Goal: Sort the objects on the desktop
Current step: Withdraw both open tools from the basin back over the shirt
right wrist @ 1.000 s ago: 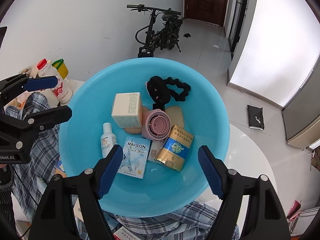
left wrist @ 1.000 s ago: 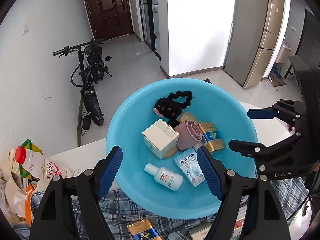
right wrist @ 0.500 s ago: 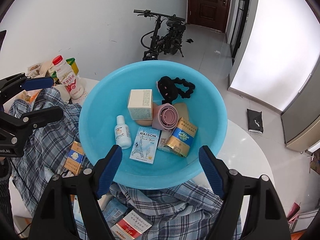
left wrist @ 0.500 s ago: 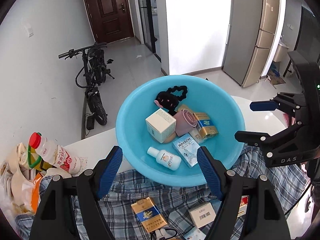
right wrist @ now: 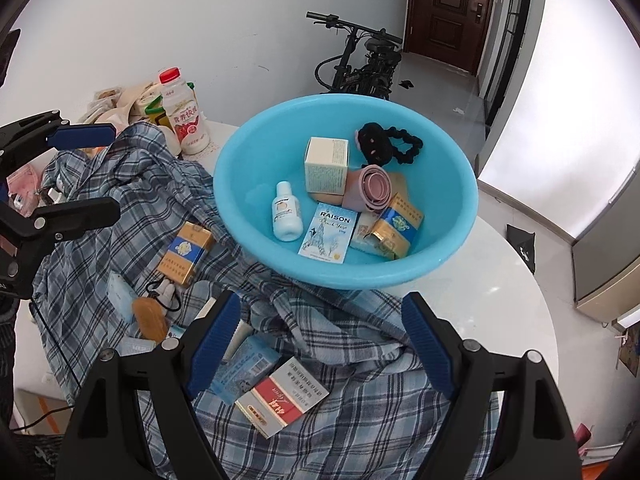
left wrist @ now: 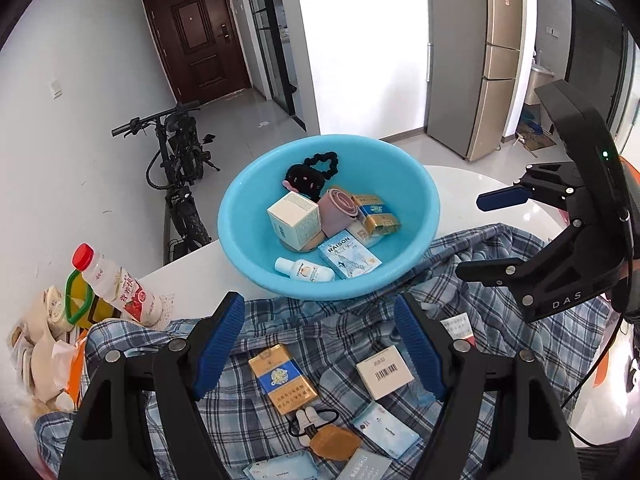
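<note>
A light blue basin (left wrist: 240,256) (right wrist: 464,184) stands on the white round table and holds a cream box (left wrist: 293,219), a small white bottle (right wrist: 286,216), a RAISON pack (right wrist: 330,233), a gold-and-blue pack (right wrist: 396,227), a pink cup and a black hair band. On the plaid shirt (left wrist: 344,332) (right wrist: 120,208) lie a gold-and-blue pack (left wrist: 283,378) (right wrist: 185,255), a barcode box (left wrist: 384,372), a red-and-white pack (right wrist: 282,398) and several small packets. My left gripper (left wrist: 320,344) and right gripper (right wrist: 318,344) are both open and empty, above the shirt on the near side of the basin.
A red-capped drink bottle (left wrist: 116,284) (right wrist: 185,114) and bags stand at the table's left edge. A black bicycle (left wrist: 176,176) leans on the wall beyond the table. A fridge (left wrist: 492,60) and a brown door (left wrist: 196,40) are further back.
Both grippers have pulled back and up from over the basin, so the basin looks smaller and the shirt with its loose items has come into view. Both stay open.
</note>
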